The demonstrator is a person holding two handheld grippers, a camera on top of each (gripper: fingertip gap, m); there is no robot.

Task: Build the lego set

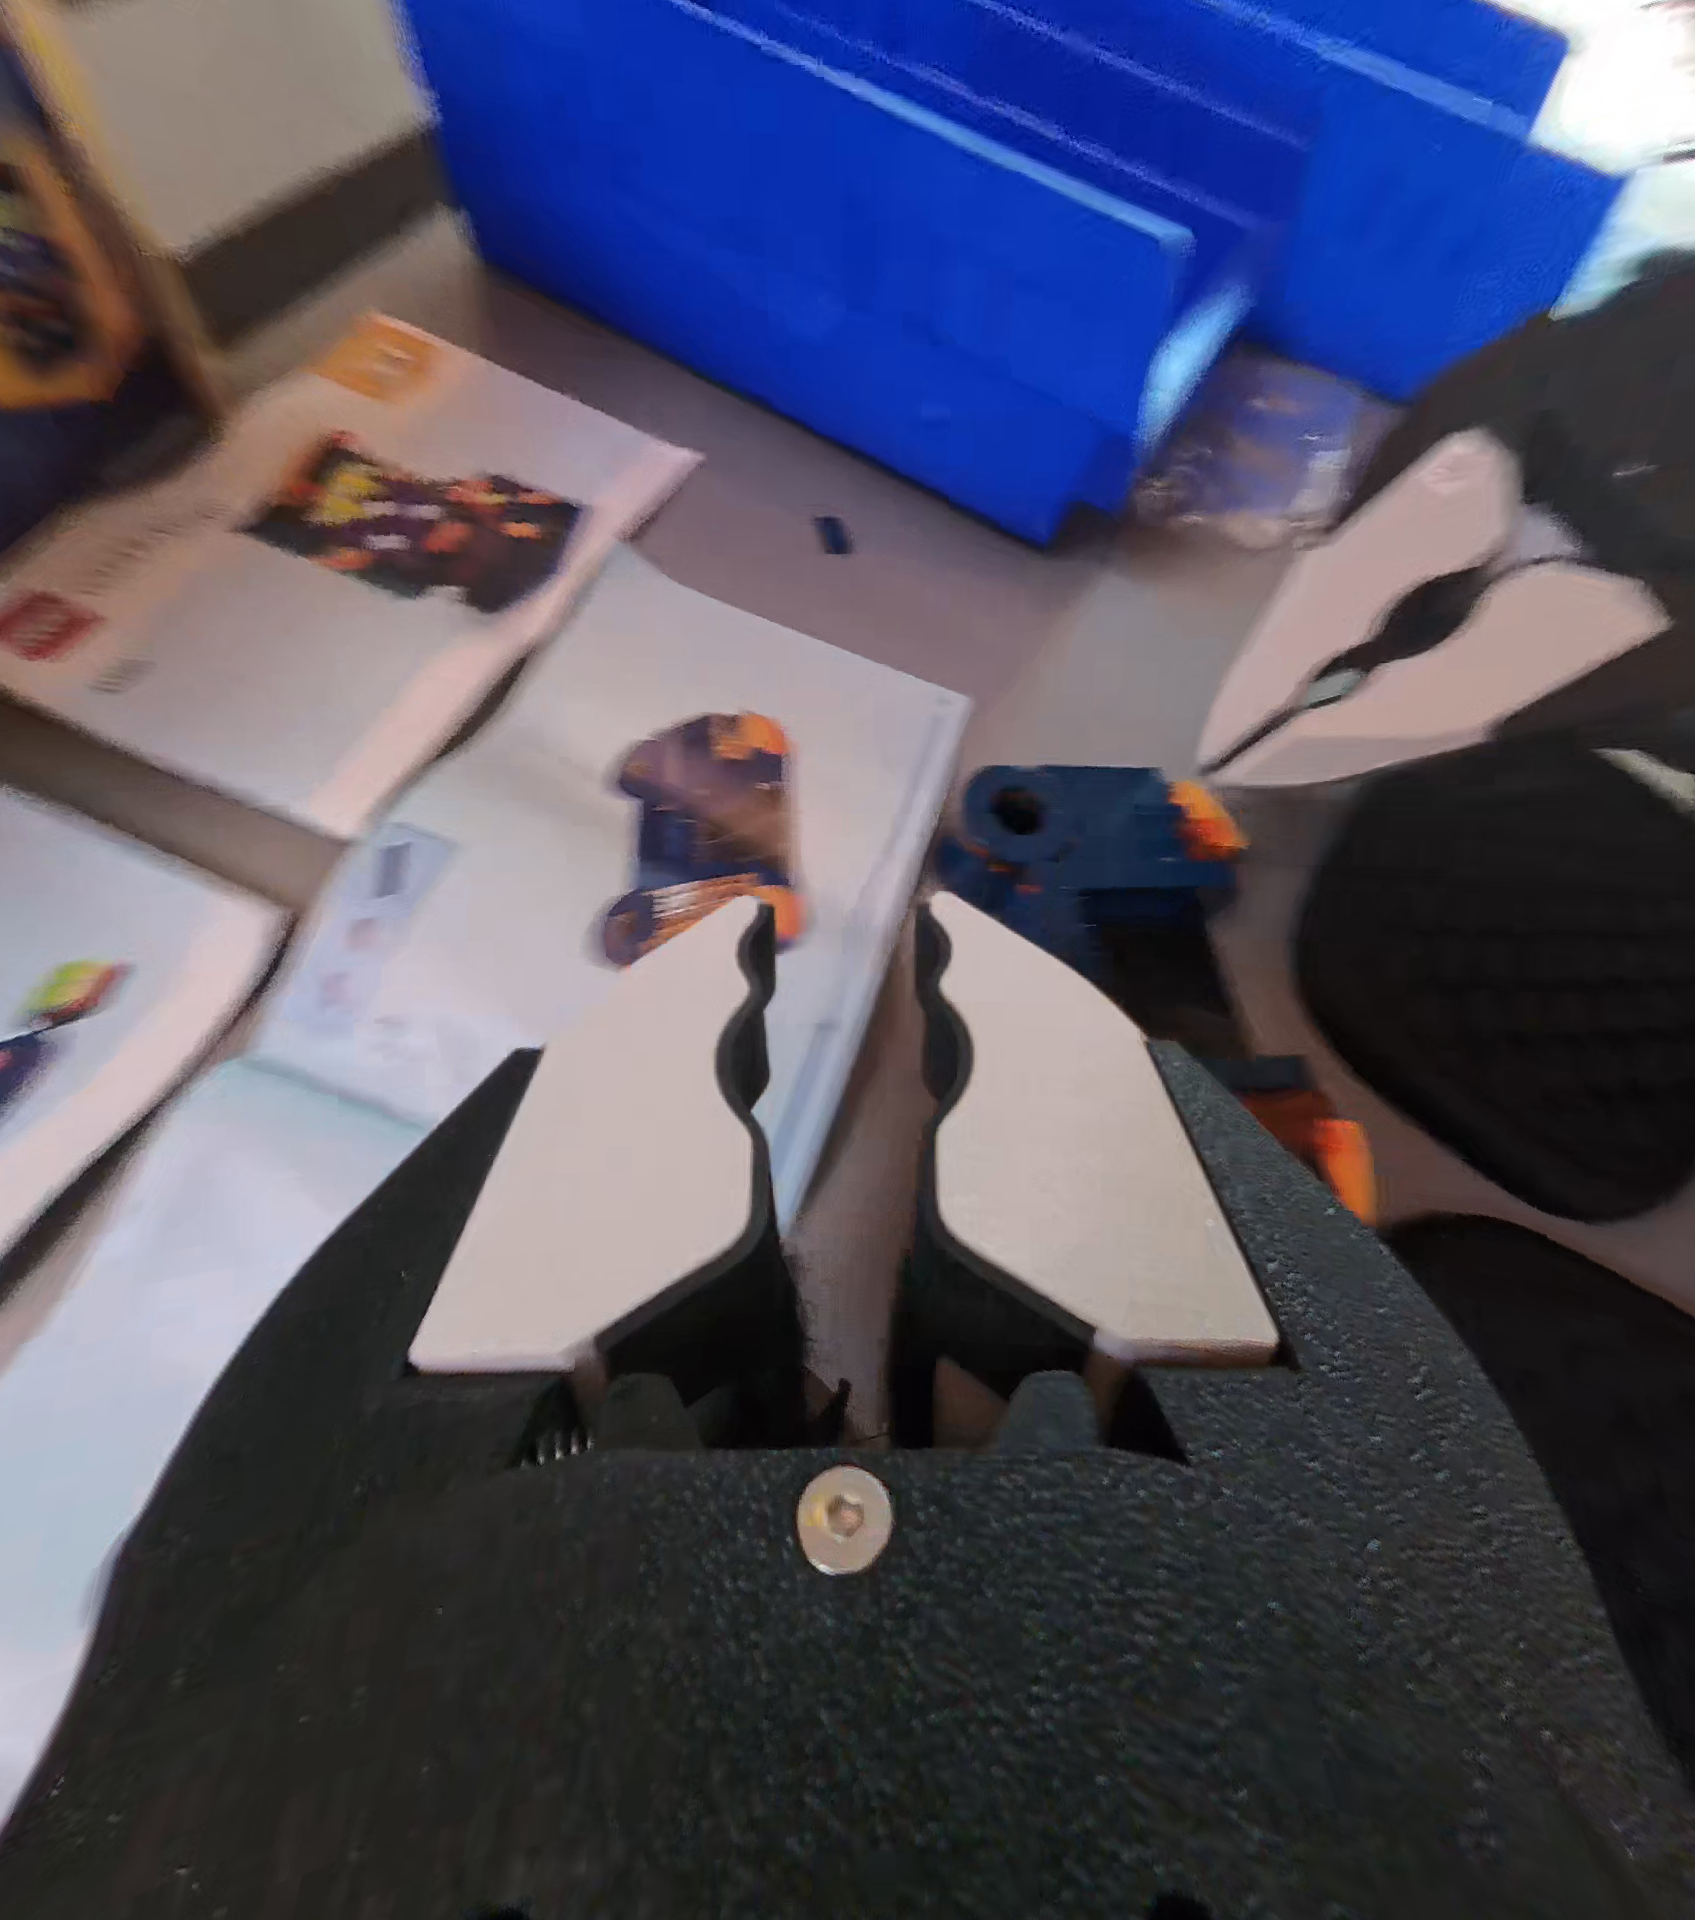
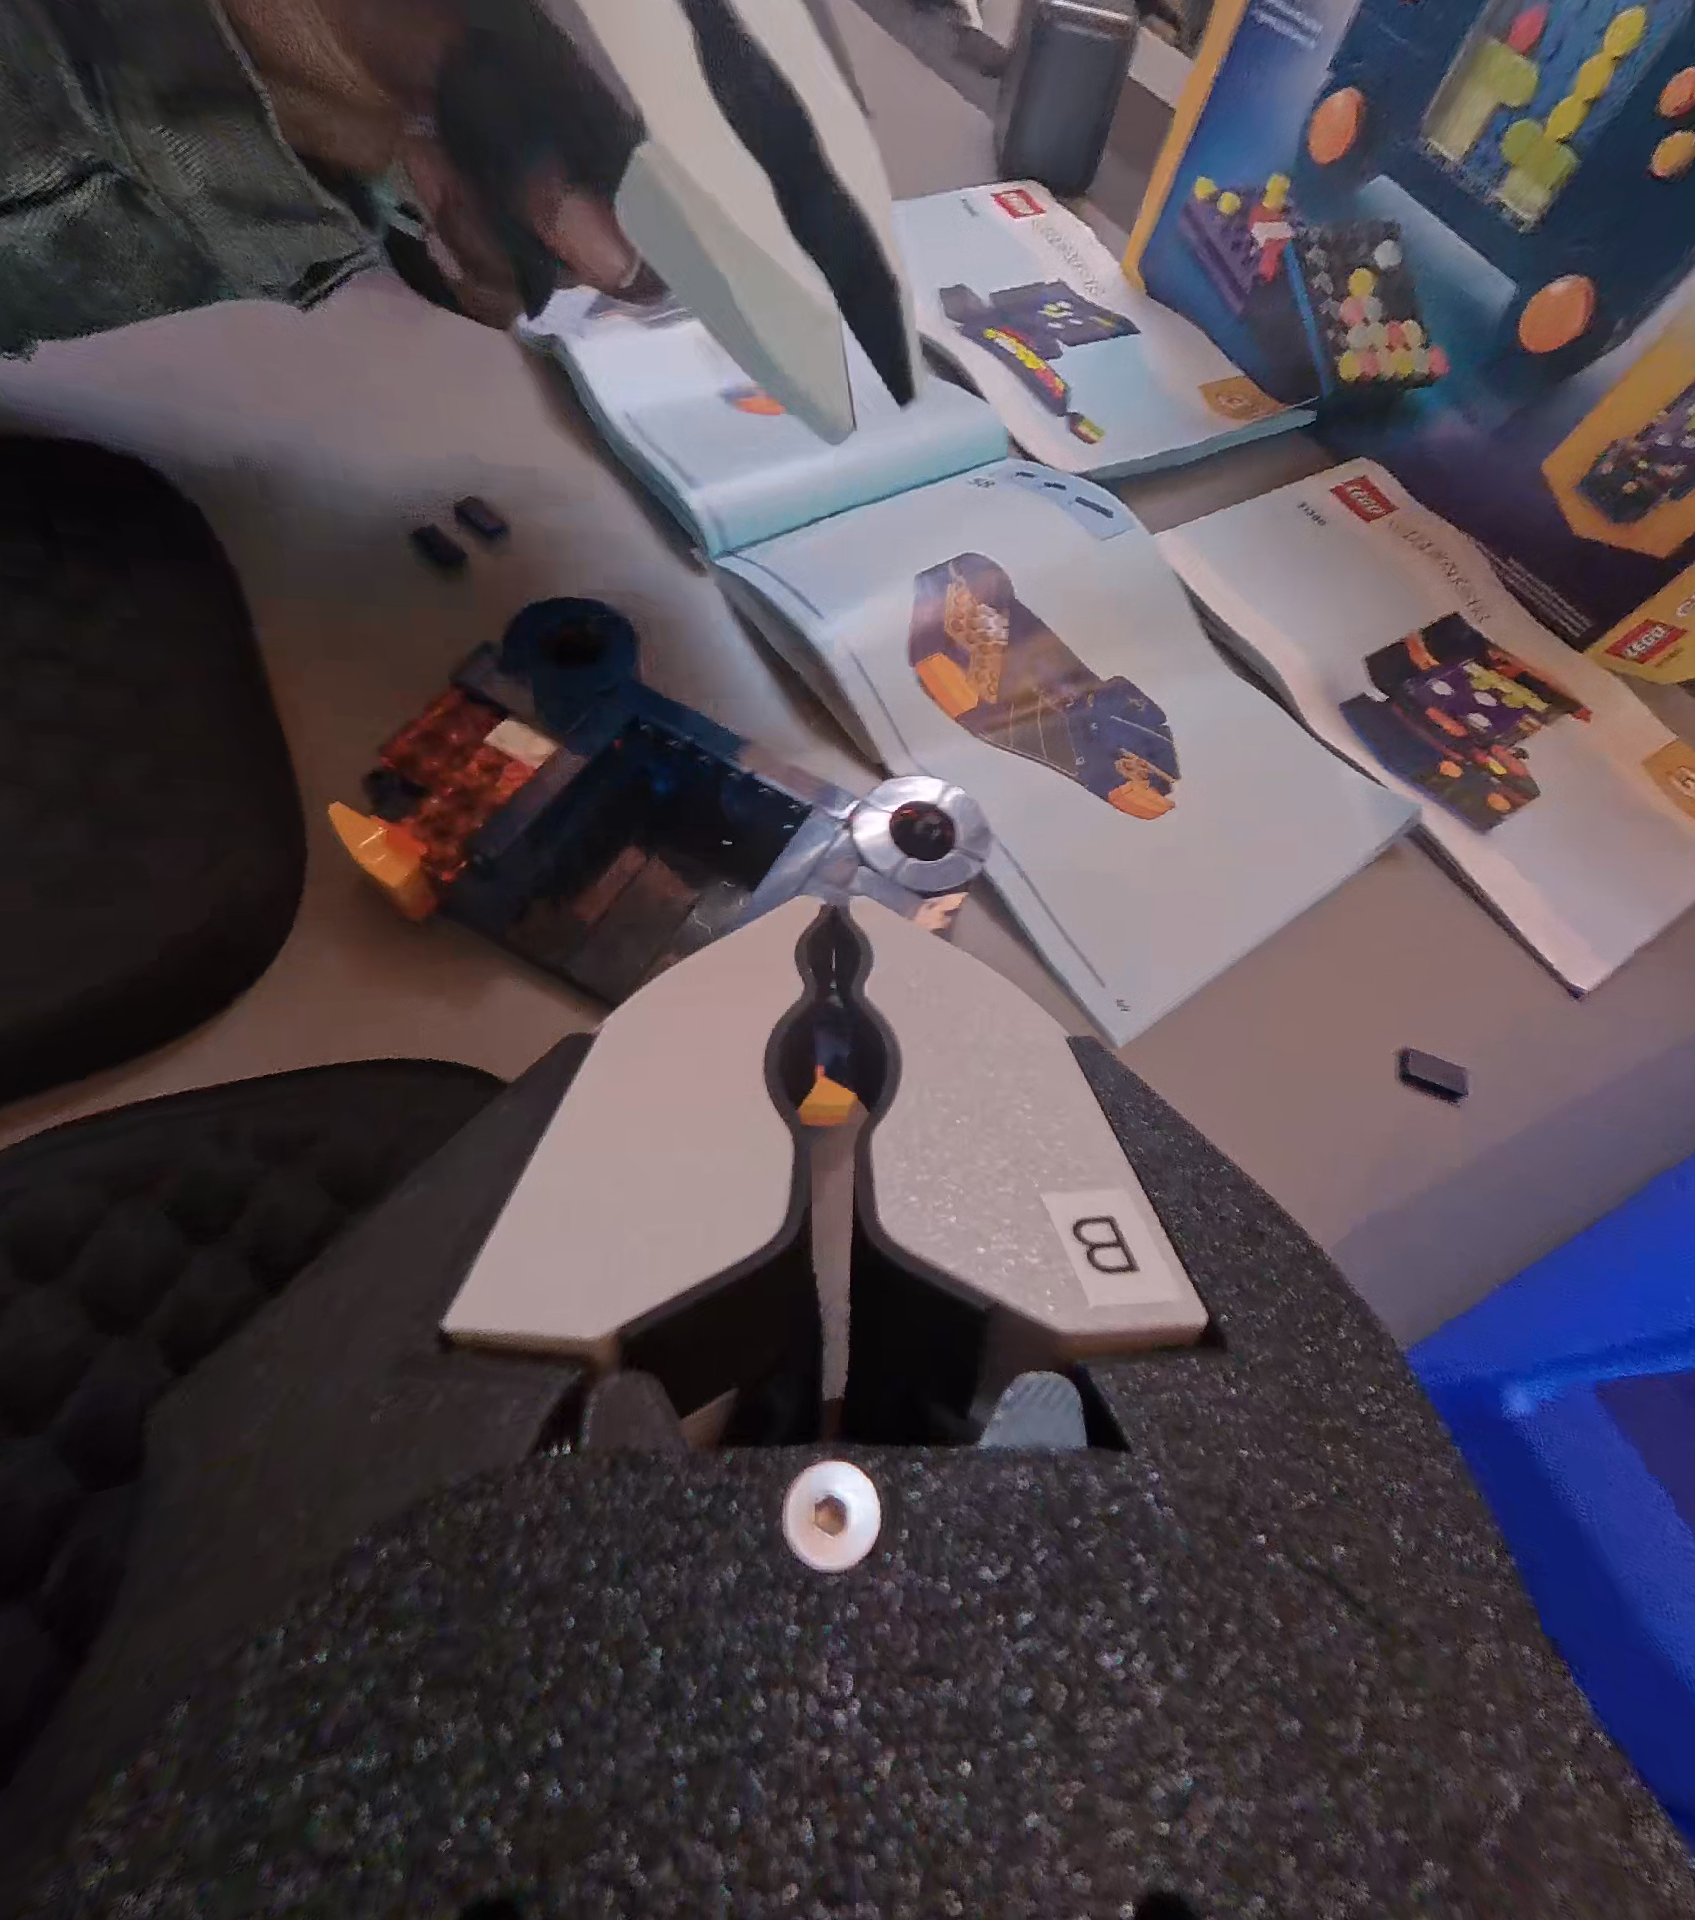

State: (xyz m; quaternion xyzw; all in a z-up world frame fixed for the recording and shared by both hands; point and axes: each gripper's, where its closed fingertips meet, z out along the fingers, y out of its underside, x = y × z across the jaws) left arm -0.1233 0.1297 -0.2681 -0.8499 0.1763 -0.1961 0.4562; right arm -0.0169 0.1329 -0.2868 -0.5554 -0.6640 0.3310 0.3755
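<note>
A partly built dark blue and orange lego model [image 2: 552, 790] lies on the grey table; it also shows in the left wrist view [image 1: 1082, 842]. My right gripper [image 2: 832, 920] is shut on a silver round piece with a dark centre [image 2: 921, 836], held just right of the model, over the edge of an open instruction booklet [image 2: 1082, 727]. A small orange bit [image 2: 827, 1096] shows through the hole between its fingers. My left gripper [image 1: 848, 914] is open and empty, over that booklet [image 1: 718, 810], left of the model. The left wrist view is blurred.
Two closed booklets [image 2: 1445, 707] [image 2: 1061, 312] and the set's box [image 2: 1445, 208] lie to the right. Blue bins [image 1: 822, 260] stand behind. Loose dark pieces [image 2: 464, 530] [image 2: 1433, 1070] lie on the table. Dark quilted cushions [image 2: 43, 727] border the left. A person's hand [image 2: 510, 156] holds the left gripper. Tip to tip, the grippers are about 12 centimetres apart.
</note>
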